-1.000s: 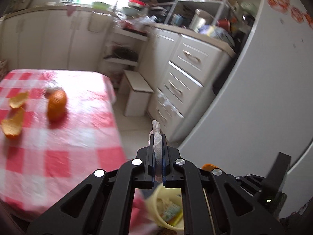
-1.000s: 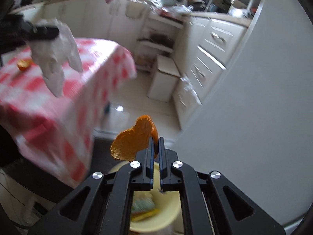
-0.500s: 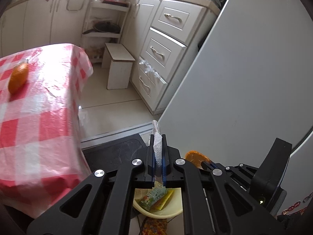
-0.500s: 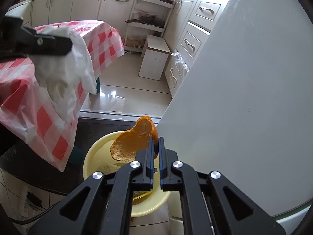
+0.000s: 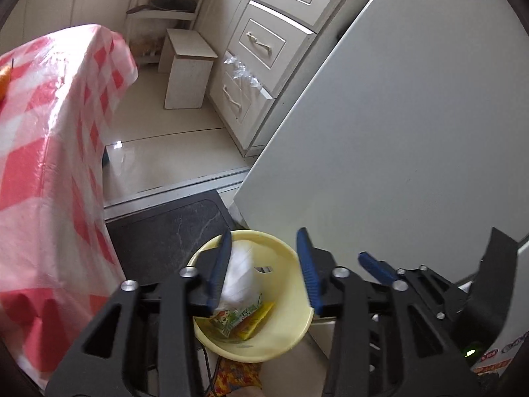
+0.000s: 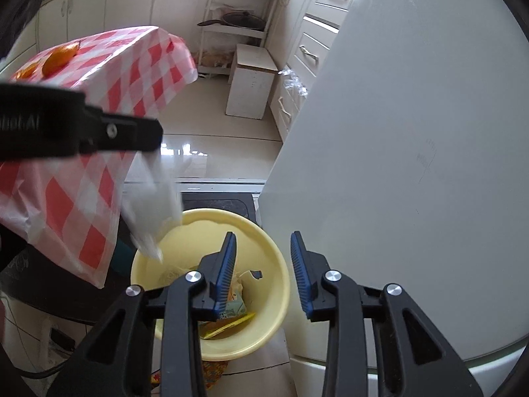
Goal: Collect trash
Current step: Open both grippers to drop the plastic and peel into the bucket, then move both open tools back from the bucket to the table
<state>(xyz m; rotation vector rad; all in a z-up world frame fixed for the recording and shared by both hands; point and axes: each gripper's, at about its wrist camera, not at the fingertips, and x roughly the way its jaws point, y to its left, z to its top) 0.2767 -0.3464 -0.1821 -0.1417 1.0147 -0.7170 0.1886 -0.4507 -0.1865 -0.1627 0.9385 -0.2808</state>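
A yellow bin (image 5: 287, 301) stands on the floor beside the fridge, with a juice carton (image 5: 231, 319) and a yellow wrapper inside. My left gripper (image 5: 266, 269) hangs over it with its jaws opening. A crumpled white plastic wad (image 5: 239, 274) is loose below the pads, dropping into the bin. In the right wrist view the wad (image 6: 152, 208) is a blur under the left gripper (image 6: 145, 135), above the bin (image 6: 198, 241). My right gripper (image 6: 264, 273) is also over the bin, jaws opening, with nothing between them. No orange peel shows in its jaws.
A table with a red-checked cloth (image 6: 132, 66) fills the left; an orange (image 6: 59, 56) and a peel piece (image 6: 26, 72) lie on it. The white fridge side (image 5: 396, 132) walls off the right. Beyond are a dark mat (image 5: 165, 231), a small white box (image 5: 188, 69) and drawers (image 5: 264, 43).
Both grippers sank toward the yellow bin and their jaws came apart. The left let go of the white plastic, and the orange peel has left the right jaws.
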